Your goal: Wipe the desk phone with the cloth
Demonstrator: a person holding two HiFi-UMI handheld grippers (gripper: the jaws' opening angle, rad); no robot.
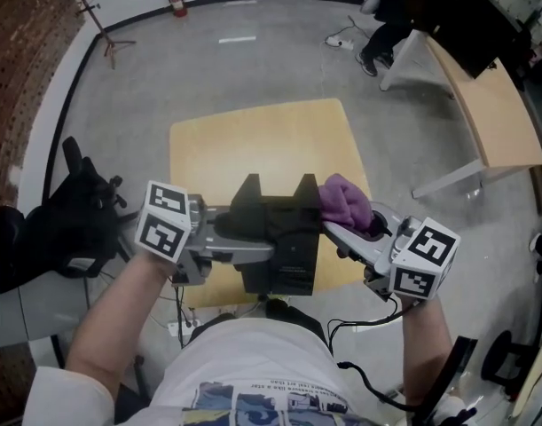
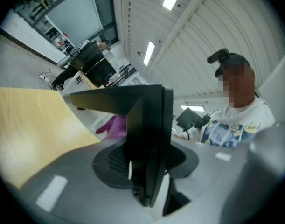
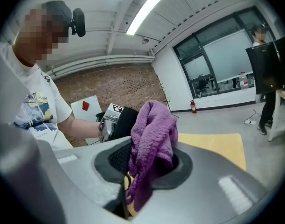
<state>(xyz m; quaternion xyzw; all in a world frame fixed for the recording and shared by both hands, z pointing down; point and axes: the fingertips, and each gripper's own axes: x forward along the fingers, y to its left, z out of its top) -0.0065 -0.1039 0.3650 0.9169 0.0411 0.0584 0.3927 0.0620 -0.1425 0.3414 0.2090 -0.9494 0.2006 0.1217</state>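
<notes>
The left gripper (image 2: 149, 171) is clenched on the black phone (image 1: 275, 233), seemingly lifted. The right gripper (image 3: 147, 174), just right of it, pinches the purple cloth (image 3: 151, 134) beside the phone's far corner. Wiping looks under way, with most surfaces left; beyond lies the tabletop (image 1: 244, 140), and no containers show.

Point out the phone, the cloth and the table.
phone (image 1: 293, 229): head view, middle of its black body.
cloth (image 1: 345, 201): head view, top of the purple bunch.
table (image 1: 253, 140): head view, bare yellow top beyond the phone.
</notes>
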